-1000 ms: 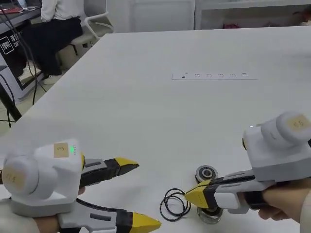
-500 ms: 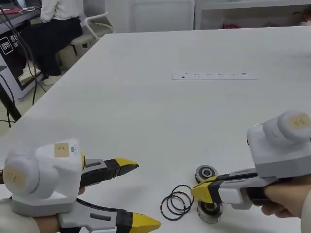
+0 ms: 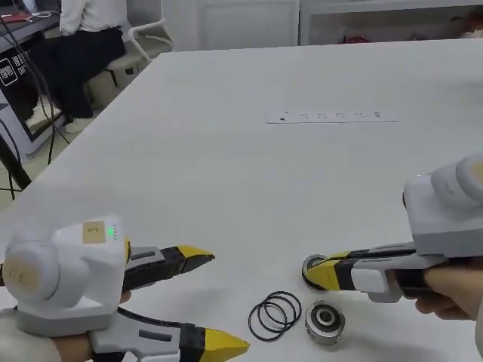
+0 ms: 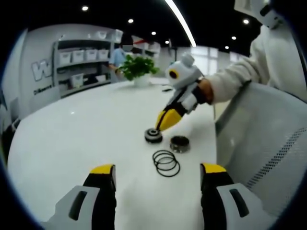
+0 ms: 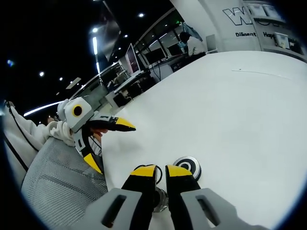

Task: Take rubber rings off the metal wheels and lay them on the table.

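Note:
Two metal wheels lie near the table's front edge. The near wheel (image 3: 325, 320) (image 4: 180, 143) lies bare on its side. The far wheel (image 3: 312, 265) (image 4: 153, 135) (image 5: 188, 165) is partly hidden behind my right gripper (image 3: 321, 275) (image 5: 161, 171), whose yellow tips are shut just beside it with nothing between them. A few black rubber rings (image 3: 274, 314) (image 4: 166, 163) lie overlapping on the table left of the near wheel. My left gripper (image 3: 215, 302) (image 4: 158, 168) stands open at the lower left, short of the rings.
A white strip with small markings (image 3: 332, 116) lies mid-table, far behind the work. A person (image 3: 83, 30) sits beside a chair (image 3: 151, 38) past the table's far left corner. The table's left edge (image 3: 68, 162) runs diagonally.
My right gripper has drawn back to the right and farther away, off the near wheel, which now shows whole. Its tip now sits at the far wheel. The left gripper has stayed put.

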A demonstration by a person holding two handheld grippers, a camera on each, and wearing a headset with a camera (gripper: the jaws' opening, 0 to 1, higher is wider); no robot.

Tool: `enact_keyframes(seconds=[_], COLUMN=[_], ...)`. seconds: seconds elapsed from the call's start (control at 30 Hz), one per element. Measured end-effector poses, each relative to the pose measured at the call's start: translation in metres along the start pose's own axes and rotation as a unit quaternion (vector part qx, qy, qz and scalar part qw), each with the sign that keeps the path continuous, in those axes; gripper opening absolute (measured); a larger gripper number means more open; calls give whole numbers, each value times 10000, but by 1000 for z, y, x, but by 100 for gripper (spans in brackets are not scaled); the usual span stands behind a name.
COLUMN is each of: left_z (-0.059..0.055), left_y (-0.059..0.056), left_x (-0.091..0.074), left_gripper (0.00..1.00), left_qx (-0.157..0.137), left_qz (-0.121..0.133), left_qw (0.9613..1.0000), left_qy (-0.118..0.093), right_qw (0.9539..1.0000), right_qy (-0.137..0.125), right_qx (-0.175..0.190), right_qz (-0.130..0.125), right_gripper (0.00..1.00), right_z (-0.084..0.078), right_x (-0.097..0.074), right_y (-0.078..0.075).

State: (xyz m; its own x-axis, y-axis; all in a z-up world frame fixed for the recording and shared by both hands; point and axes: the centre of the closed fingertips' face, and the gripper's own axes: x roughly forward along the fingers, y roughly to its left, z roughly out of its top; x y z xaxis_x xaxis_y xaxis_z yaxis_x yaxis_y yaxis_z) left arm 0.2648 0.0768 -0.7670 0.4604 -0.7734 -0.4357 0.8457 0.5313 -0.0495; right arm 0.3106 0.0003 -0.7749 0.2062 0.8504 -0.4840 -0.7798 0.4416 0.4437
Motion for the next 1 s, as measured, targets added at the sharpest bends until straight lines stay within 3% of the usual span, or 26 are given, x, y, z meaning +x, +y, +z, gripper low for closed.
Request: enact_keyframes(seconds=[0.33,0.4,0.7,0.83,0.97,1.0], left_z=[3,6,30,35,49,48], left_y=[3,5,14,12,13,18], left_x=[0,0,-1,1,4,6], left_gripper=[70,68,64,64,63,62], left_qx=[-138,-180,-321,-92,5,252], left_qz=[22,16,65,4,-68,-3], left_qw=[9999,9997,9981,9991,9991,9994], left_qy=[-89,-186,-517,-402,-422,-257], right_qw=[9987,9983,9968,9964,9962,9960], right_qy=[-298,-308,103,149,127,126], right_qx=[-245,-353,-684,-727,-766,-791], right_qz=[-328,-349,-405,-409,-399,-391], right_gripper=[13,15,21,22,22,22], right_z=[9,8,-13,-15,-13,-13], right_x=[-16,-18,-14,-14,-13,-12], right_y=[-25,-28,-34,-35,-35,-35])
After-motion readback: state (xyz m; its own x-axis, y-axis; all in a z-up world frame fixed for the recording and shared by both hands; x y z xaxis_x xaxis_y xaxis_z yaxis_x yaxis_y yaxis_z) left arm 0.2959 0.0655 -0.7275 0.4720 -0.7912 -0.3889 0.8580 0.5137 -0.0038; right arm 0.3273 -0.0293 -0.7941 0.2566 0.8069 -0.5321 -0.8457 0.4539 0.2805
